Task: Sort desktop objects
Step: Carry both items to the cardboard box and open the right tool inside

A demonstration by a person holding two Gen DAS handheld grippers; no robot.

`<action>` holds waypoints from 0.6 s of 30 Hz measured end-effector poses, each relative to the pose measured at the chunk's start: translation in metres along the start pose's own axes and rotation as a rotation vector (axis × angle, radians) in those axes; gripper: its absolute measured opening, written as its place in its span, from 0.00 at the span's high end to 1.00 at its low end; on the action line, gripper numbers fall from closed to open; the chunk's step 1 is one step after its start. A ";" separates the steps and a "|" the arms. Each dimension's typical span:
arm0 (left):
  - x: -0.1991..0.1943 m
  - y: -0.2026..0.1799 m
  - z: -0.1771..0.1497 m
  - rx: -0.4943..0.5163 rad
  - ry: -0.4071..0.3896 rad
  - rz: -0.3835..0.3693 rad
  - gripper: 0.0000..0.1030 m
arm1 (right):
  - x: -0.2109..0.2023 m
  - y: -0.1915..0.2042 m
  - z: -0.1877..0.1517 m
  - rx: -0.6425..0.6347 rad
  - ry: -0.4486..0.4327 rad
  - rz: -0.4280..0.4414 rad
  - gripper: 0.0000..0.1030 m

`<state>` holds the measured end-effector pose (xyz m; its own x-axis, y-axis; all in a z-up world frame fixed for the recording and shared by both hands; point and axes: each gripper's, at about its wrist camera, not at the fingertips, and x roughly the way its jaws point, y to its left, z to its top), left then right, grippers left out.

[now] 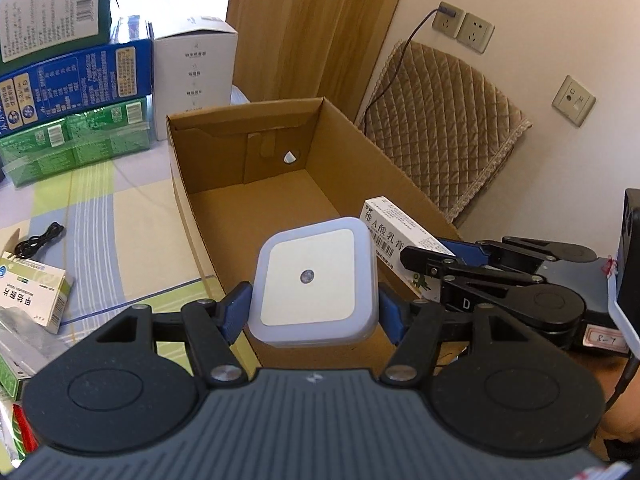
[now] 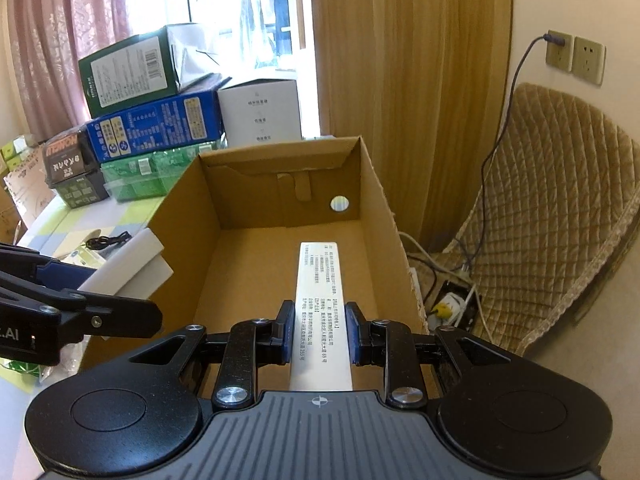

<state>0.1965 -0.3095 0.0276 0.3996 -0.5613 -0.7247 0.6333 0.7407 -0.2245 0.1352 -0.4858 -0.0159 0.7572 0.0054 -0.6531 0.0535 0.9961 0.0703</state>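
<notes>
My left gripper [image 1: 314, 312] is shut on a white square night light [image 1: 316, 276], held over the near end of an open cardboard box [image 1: 256, 200]. Its blue pads [image 1: 236, 308] press on the light's two sides. My right gripper [image 2: 320, 332] is shut on a long white ointment carton [image 2: 320, 304], which points forward over the same box [image 2: 288, 264]. In the left wrist view that carton [image 1: 394, 232] and the right gripper [image 1: 424, 264] hang over the box's right wall. In the right wrist view the night light [image 2: 132, 264] and the left gripper's finger [image 2: 100, 312] show at the box's left wall. The box floor is bare.
Stacked green, blue and white boxes [image 1: 76, 76] stand behind the cardboard box on a checked tablecloth [image 1: 112, 220]. A medicine carton [image 1: 36, 292] and a black cable [image 1: 40, 238] lie at the left. A quilted chair [image 2: 552, 216], wall sockets [image 2: 576, 56] and floor cables [image 2: 452, 296] are at the right.
</notes>
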 end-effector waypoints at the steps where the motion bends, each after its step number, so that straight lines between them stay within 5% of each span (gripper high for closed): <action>1: 0.003 0.000 0.000 0.002 0.004 0.000 0.41 | 0.002 0.000 0.000 0.002 0.003 -0.001 0.78; 18: -0.010 0.010 -0.002 -0.001 -0.031 0.027 0.40 | 0.007 0.003 0.002 0.025 0.004 0.011 0.78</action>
<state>0.1973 -0.2963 0.0312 0.4369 -0.5519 -0.7103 0.6209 0.7564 -0.2059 0.1424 -0.4826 -0.0188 0.7552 0.0164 -0.6553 0.0618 0.9935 0.0961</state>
